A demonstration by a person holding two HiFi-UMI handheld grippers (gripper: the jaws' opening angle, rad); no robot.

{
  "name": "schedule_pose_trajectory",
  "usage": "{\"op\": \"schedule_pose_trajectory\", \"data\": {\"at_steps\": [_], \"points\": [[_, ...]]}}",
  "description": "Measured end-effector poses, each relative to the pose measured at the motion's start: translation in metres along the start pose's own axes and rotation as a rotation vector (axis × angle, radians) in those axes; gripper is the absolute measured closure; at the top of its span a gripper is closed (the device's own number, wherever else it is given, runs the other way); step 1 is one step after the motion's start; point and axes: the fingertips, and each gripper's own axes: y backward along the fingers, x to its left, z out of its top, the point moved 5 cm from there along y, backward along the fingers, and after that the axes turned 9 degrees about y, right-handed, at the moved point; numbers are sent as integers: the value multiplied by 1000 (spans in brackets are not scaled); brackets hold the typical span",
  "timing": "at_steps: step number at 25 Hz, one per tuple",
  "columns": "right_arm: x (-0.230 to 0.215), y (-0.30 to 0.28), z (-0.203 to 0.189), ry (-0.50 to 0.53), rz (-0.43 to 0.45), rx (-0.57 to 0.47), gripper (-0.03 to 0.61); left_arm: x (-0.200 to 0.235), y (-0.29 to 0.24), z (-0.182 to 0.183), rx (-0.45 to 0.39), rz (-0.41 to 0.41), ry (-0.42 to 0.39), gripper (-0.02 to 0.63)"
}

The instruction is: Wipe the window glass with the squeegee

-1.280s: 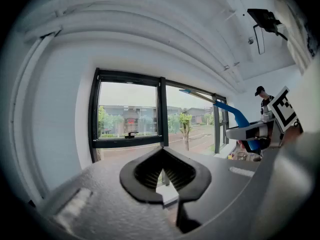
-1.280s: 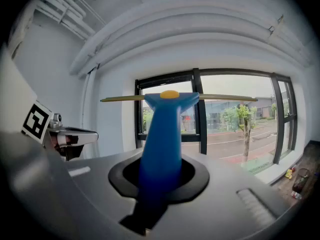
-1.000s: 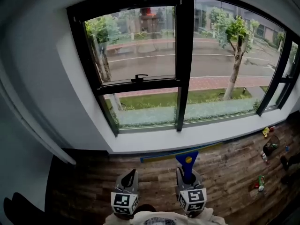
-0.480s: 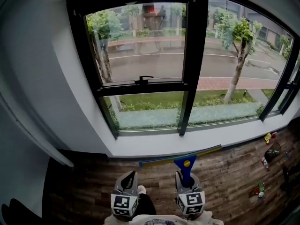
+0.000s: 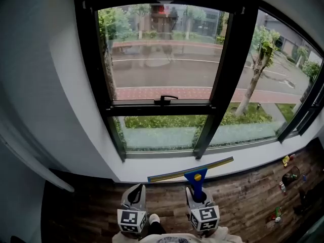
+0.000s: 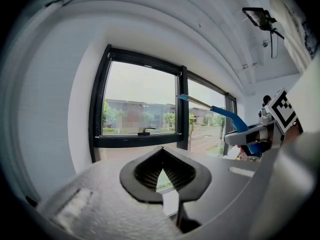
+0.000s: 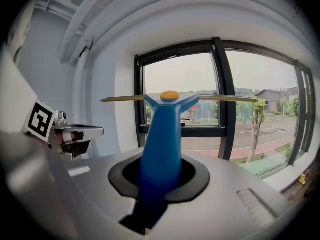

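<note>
Window glass (image 5: pixel 162 59) looms larger than second ago; left pane now fills centre of head view. Squeegee (image 5: pixel 196 178) sits higher, blade (image 5: pixel 190 169) now crossing sill (image 5: pixel 253 153) edge instead of floor. Reads as approach: person closing in, blade not yet on glass, wiping not begun.

Right gripper (image 5: pixel 197 192) fingers pinch blue handle (image 7: pixel 161 149) low down; handle runs straight up out of fingers, blade crosswise at top, well clear of them.

Left gripper (image 5: pixel 135 195) fingers pressed together, nothing between, idle beside right.

Left gripper (image 5: pixel 139 191) closed empty, right gripper (image 5: pixel 198 199) clamped.
</note>
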Motion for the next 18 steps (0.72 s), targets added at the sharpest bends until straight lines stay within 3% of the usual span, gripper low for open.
{"op": "schedule_pose_trajectory", "data": {"at_steps": [9, 14, 18], "points": [[21, -95, 48, 26, -5, -21, 502, 84, -55, 32, -10, -35, -11, 614], [12, -119, 45, 35, -30, 7, 502, 96, -93, 30, 26, -62, 6, 614], [-12, -141, 37, -22, -60, 34, 502, 94, -132, 29, 54, -106, 2, 614]]}}
